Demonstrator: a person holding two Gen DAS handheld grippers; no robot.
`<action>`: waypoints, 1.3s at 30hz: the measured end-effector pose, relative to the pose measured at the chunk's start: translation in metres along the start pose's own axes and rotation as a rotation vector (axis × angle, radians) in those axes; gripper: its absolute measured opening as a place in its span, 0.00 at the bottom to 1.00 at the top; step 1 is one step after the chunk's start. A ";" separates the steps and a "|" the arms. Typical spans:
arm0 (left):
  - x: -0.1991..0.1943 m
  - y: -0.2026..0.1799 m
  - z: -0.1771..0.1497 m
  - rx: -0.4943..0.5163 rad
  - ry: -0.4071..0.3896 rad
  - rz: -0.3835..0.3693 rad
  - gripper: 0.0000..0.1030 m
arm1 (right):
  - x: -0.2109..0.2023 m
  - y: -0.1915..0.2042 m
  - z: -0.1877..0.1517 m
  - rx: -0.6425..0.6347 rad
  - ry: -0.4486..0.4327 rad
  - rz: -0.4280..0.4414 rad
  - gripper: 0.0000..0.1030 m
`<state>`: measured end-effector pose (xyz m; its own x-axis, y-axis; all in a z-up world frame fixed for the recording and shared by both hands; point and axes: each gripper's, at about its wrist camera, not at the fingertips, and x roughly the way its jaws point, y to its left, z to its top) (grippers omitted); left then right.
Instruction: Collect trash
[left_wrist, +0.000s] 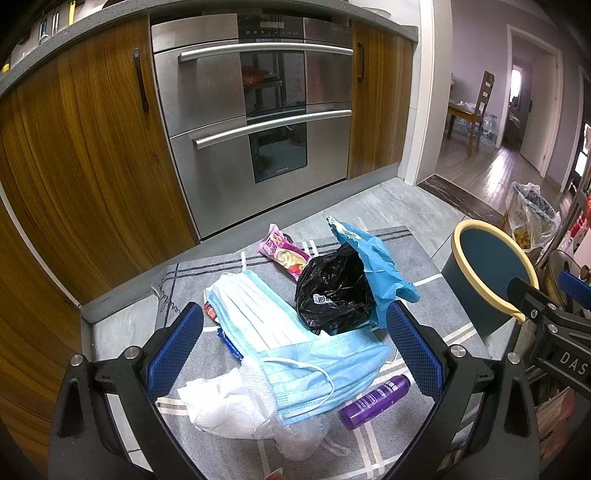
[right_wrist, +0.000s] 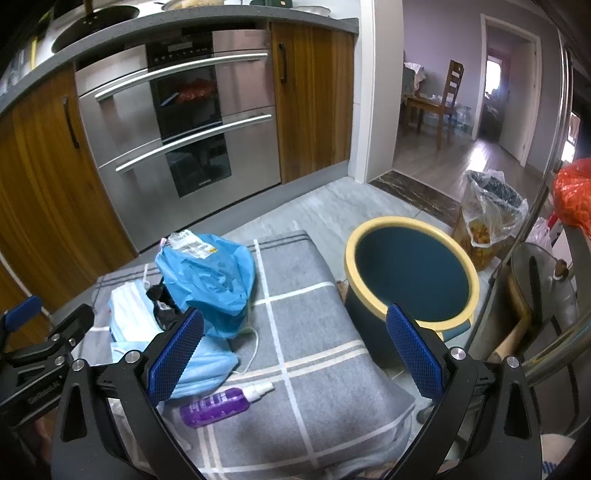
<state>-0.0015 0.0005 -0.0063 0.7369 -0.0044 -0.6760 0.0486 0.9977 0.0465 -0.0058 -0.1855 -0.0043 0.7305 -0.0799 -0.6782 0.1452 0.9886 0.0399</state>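
The left gripper (left_wrist: 295, 345) hangs with its blue pads spread wide and nothing between them, above a heap of trash on a grey checked cushion (left_wrist: 417, 254). Directly under the gap lie two pale blue face masks (left_wrist: 325, 365), one overlapping the other, with crumpled white and clear plastic (left_wrist: 240, 406) at the cushion's near edge. Just beyond the pads sit a black plastic bag (left_wrist: 332, 288) and a blue bag (left_wrist: 376, 258) leaning against it; a pink snack wrapper (left_wrist: 282, 253) lies toward the far edge. A purple spray bottle (left_wrist: 375, 400) rests on its side near the right pad.

The right gripper (right_wrist: 295, 347) is likewise spread wide and empty, over the bare right half of the cushion, the purple bottle just inside its left pad. The round bin (right_wrist: 410, 266), dark blue with a yellow rim, stands on the floor touching the cushion's right edge, its near rim hidden by the right pad.

A red scrap and a dark blue wrapper under the masks are mostly covered.
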 end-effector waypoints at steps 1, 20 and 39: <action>0.000 0.000 0.000 0.000 0.000 0.000 0.95 | 0.000 0.000 0.000 -0.002 -0.001 0.000 0.95; 0.002 0.001 0.000 0.001 0.003 0.002 0.95 | 0.001 0.004 0.000 -0.008 0.005 0.004 0.95; 0.005 0.004 -0.007 0.003 0.008 0.007 0.95 | 0.001 0.005 -0.001 -0.009 0.008 0.005 0.95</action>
<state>-0.0022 0.0047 -0.0141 0.7319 0.0034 -0.6814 0.0453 0.9975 0.0537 -0.0049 -0.1810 -0.0052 0.7259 -0.0736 -0.6838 0.1354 0.9901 0.0372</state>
